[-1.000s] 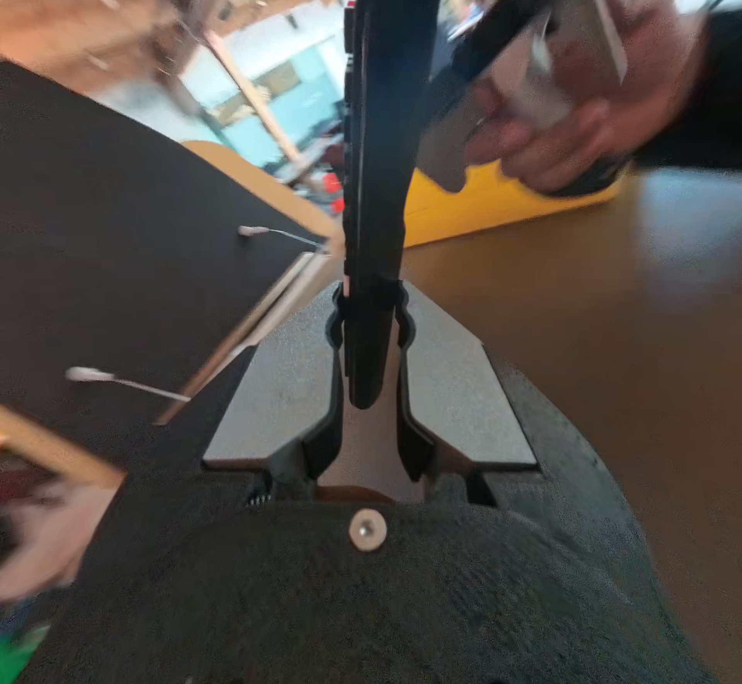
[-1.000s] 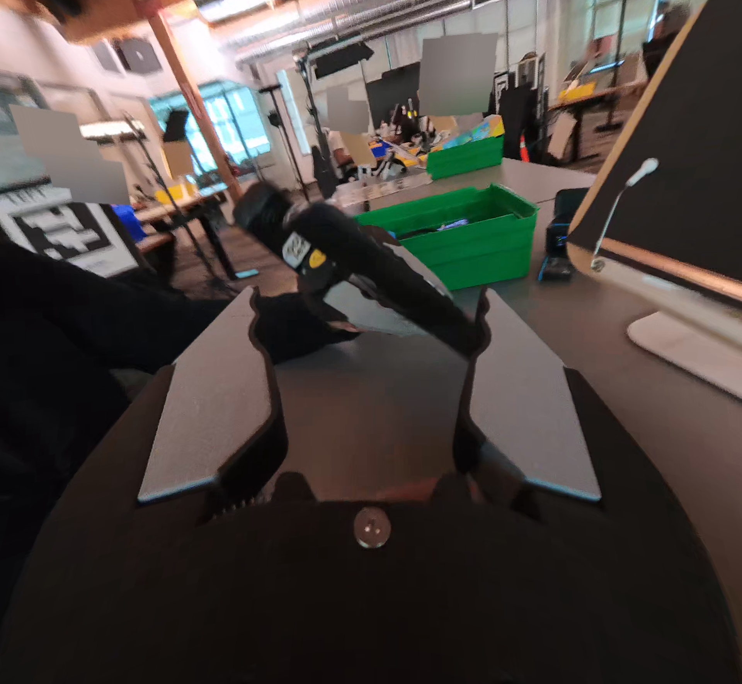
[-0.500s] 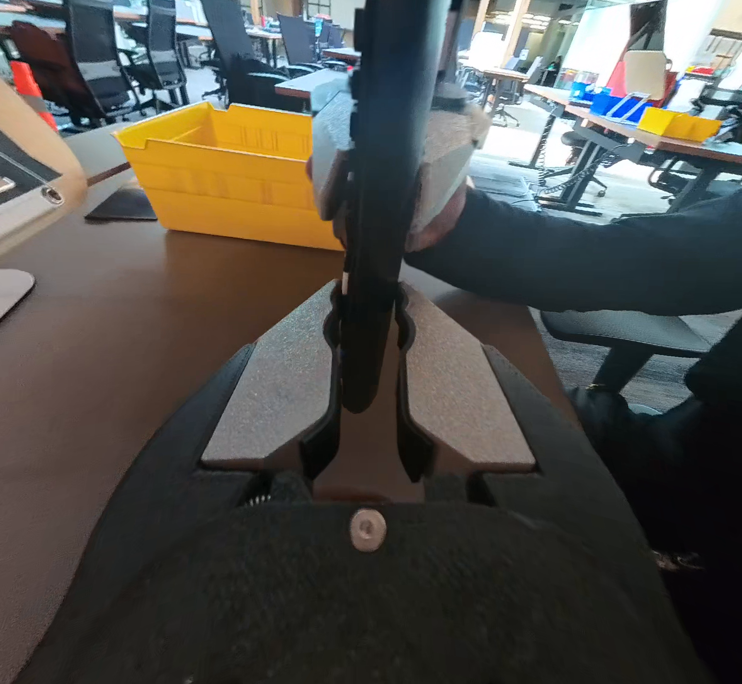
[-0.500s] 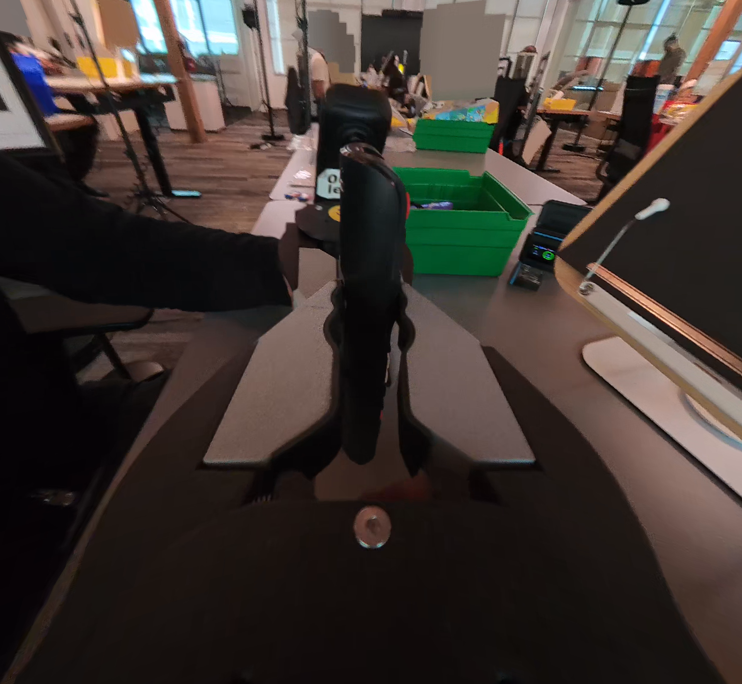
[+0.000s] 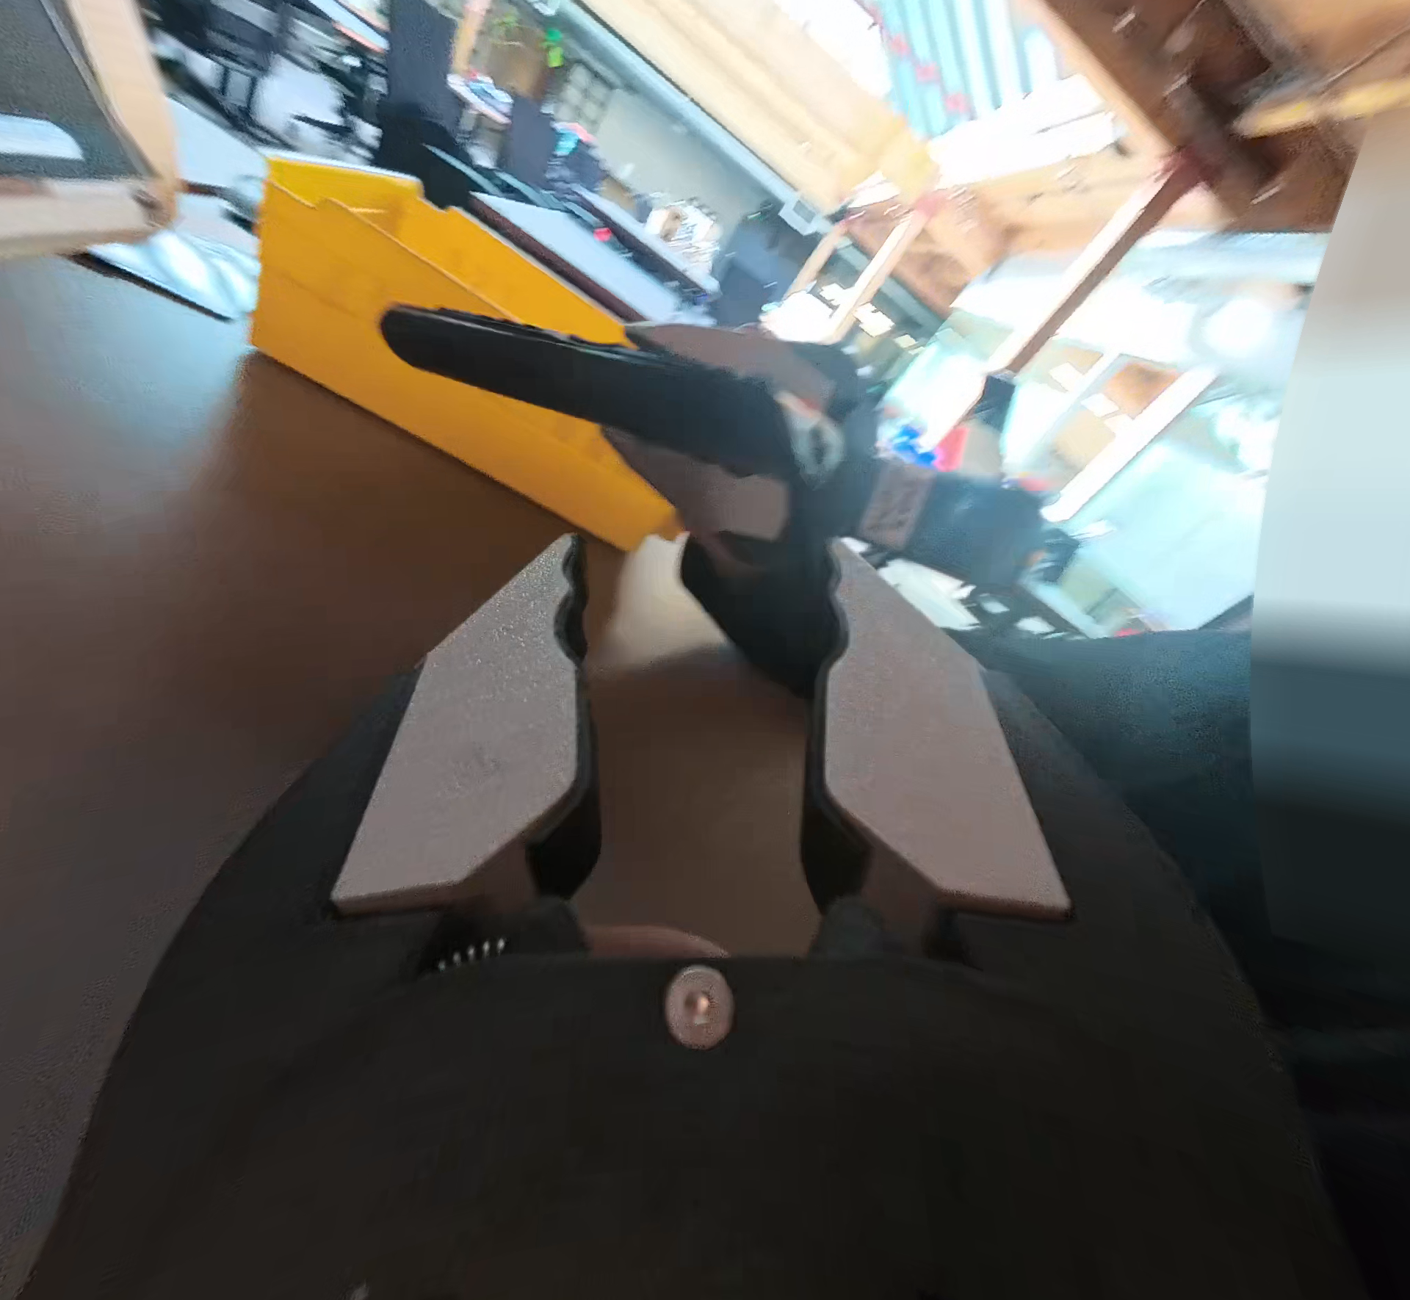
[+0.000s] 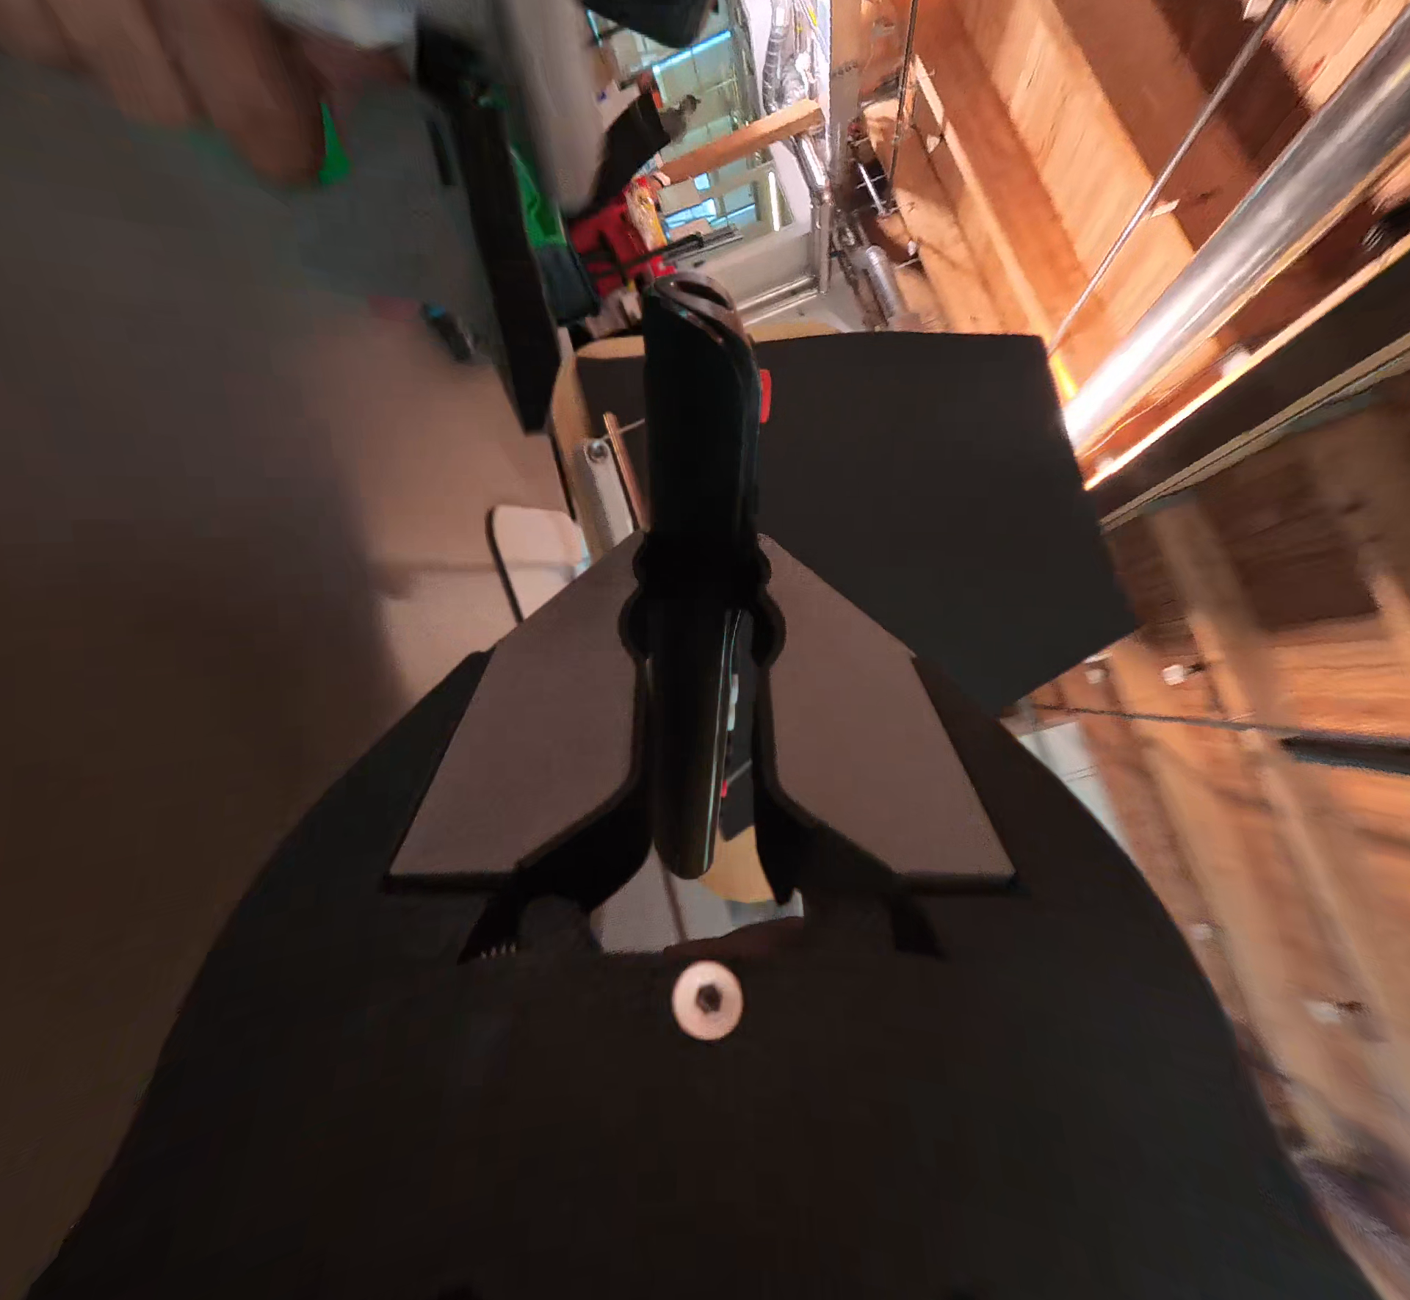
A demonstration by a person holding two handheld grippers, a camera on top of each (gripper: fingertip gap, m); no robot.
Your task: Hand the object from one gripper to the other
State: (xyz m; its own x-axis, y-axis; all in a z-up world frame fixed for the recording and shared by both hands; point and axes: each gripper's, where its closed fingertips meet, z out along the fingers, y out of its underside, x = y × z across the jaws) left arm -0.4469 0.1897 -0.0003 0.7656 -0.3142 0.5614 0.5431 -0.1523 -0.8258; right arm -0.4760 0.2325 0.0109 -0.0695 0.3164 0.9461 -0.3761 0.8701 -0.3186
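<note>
Dark brown desk (image 5: 191,538) surface is filling the left side of the left wrist view, with a blurred open office of chairs and tables lying beyond it. On the desk a yellow plastic bin (image 5: 427,348) is sitting ahead of the left gripper (image 5: 706,607), whose two grey fingers (image 5: 488,744) are standing well apart with nothing between them. Just ahead and to the right, the right gripper (image 5: 732,454) is showing farther off, clamping the long black remote-shaped object (image 5: 580,378), which is pointing out to the left in front of the bin, above the desk. A dark sleeve (image 5: 1106,714) is crossing the lower right of this view, and a wood-edged black panel (image 5: 69,80) is standing at the far left.

Turning to the right wrist view, the camera is rolled sideways, so wooden ceiling beams and a metal duct are streaking down the right edge. The right gripper (image 6: 698,561) is pressing its grey fingers (image 6: 549,729) narrowly on the black object (image 6: 698,500), gripping it near its middle, with the rounded end and a small red button (image 6: 765,393) sticking out forward. Behind it a large black board (image 6: 915,500) with a pale wooden edge is filling the middle ground. Everything at the upper left is too blurred to tell.
</note>
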